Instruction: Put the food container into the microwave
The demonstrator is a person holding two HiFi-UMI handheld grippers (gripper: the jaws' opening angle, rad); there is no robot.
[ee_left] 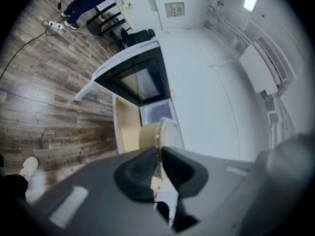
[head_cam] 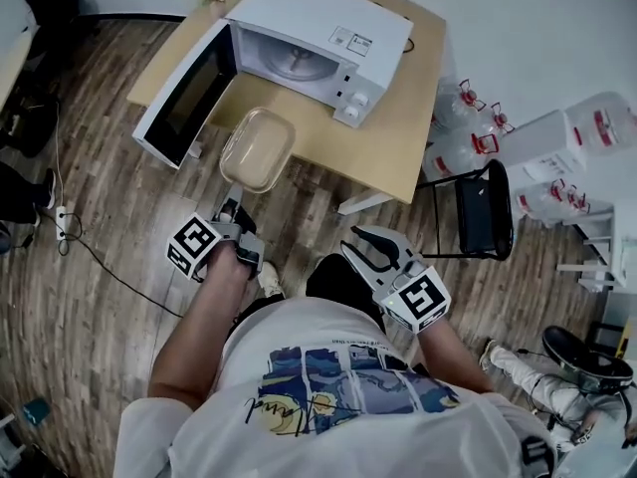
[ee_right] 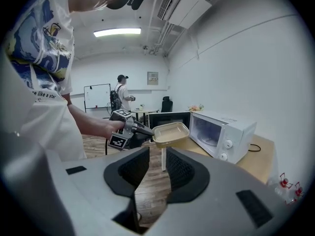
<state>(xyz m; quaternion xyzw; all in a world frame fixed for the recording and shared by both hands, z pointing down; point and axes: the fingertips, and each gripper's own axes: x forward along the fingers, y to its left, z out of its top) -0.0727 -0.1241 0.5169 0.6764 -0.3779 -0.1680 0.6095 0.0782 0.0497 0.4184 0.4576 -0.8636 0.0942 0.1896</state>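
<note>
The left gripper [head_cam: 235, 205] pinches the near rim of the clear plastic food container [head_cam: 257, 149]. The container is held in the air straight ahead of it, just short of the white microwave [head_cam: 309, 43], which stands with its door [head_cam: 187, 96] open on the wooden counter [head_cam: 398, 137]. The right gripper [head_cam: 373, 249], beside the left and farther back, has its jaws spread with nothing between them.

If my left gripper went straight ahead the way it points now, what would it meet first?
Probably the open microwave: the left gripper, fingers shut on the food container, points at its cavity, so the container gets there first. Depth is unclear.
</note>
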